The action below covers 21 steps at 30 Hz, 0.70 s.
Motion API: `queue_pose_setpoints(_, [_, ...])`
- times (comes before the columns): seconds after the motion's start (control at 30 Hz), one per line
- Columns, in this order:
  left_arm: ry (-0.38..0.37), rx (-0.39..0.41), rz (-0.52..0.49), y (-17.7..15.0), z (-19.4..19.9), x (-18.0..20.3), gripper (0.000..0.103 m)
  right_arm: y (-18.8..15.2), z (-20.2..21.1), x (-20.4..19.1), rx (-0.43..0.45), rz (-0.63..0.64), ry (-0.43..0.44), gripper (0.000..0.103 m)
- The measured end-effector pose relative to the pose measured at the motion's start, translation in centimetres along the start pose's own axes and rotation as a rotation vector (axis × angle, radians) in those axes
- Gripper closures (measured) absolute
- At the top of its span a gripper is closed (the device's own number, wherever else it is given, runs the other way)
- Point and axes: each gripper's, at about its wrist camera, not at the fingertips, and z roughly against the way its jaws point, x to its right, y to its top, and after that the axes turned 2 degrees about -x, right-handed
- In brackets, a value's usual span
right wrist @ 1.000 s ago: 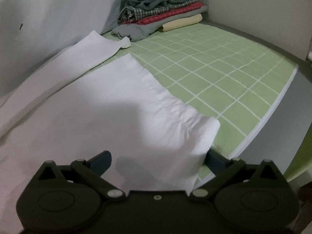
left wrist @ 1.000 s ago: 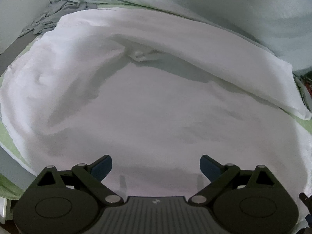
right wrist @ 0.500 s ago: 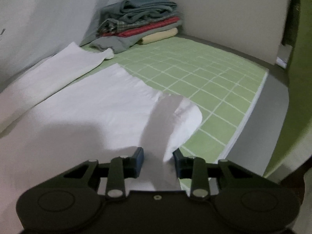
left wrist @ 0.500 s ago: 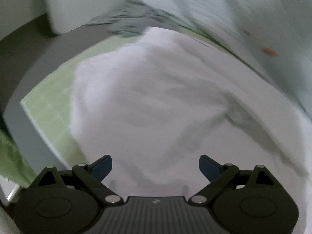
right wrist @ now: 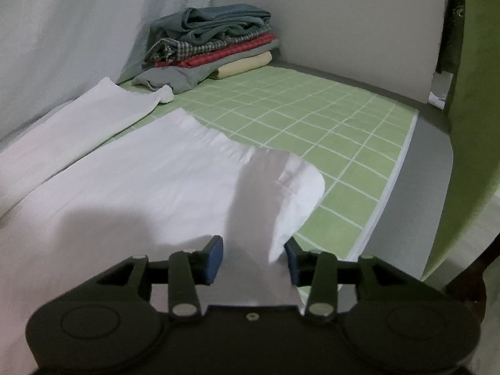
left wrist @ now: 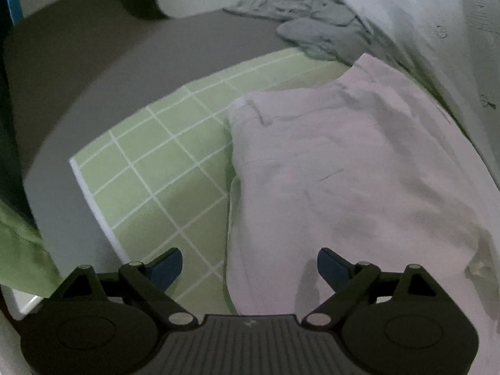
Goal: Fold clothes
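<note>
White trousers (right wrist: 131, 187) now in right jaws.

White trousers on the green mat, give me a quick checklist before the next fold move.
1. Right tongs pinching the hem of the white trousers: ok.
2. Left tongs gripping the trousers: not ok, open, holding nothing.
3. Waistband flat on the green mat: ok.
4. Room on mat to fold: ok.
5. Folded stack clear of the trousers: ok.
6. Pinch includes both layers: cannot tell.
</note>
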Motion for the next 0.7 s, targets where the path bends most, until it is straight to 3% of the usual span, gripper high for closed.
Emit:
queue_pose_setpoints(0.13, [-0.022, 0.001, 0.03, -0.1, -0.9, 0.3, 0.018, 0.5, 0.1, -1.0, -0.021, 0.003, -0.045, 0.064])
queue_pose_setpoints(0.2, [-0.033, 0.01, 0.049, 0.0, -0.8, 0.4, 0.049, 0.8, 0.2, -1.9, -0.037, 0.049, -0.073, 0.077])
queue_pose_setpoints(0.23, [-0.044, 0.014, 0.063, 0.2, -0.7, 0.3, 0.057, 1.0, 0.3, -2.4, -0.043, 0.075, -0.09, 0.087])
queue_pose_setpoints(0.27, [-0.052, 0.017, 0.099, 0.2, -0.6, 0.2, 0.075, 1.1, 0.5, -2.5, -0.041, 0.077, -0.094, 0.088])
queue_pose_setpoints(0.33, [-0.055, 0.017, 0.189, 0.2, -0.4, -0.3, 0.092, 1.5, 1.1, -1.9, -0.03, -0.005, -0.077, 0.091])
queue_pose_setpoints(0.4, [-0.069, 0.038, 0.252, 0.1, 0.3, -0.4, 0.094, 2.2, 2.2, -0.5, -0.024, -0.14, -0.053, 0.091])
queue_pose_setpoints(0.5, [-0.067, 0.113, 0.267, -0.1, 2.4, -0.2, 0.095, 3.8, 4.2, 1.6, 0.014, -0.313, -0.009, 0.092])
queue_pose_setpoints(0.7, [-0.084, 0.271, 0.252, 0.2, 7.9, 0.9, 0.095, 7.1, 7.4, 4.2, 0.092, -0.422, 0.091, 0.094])
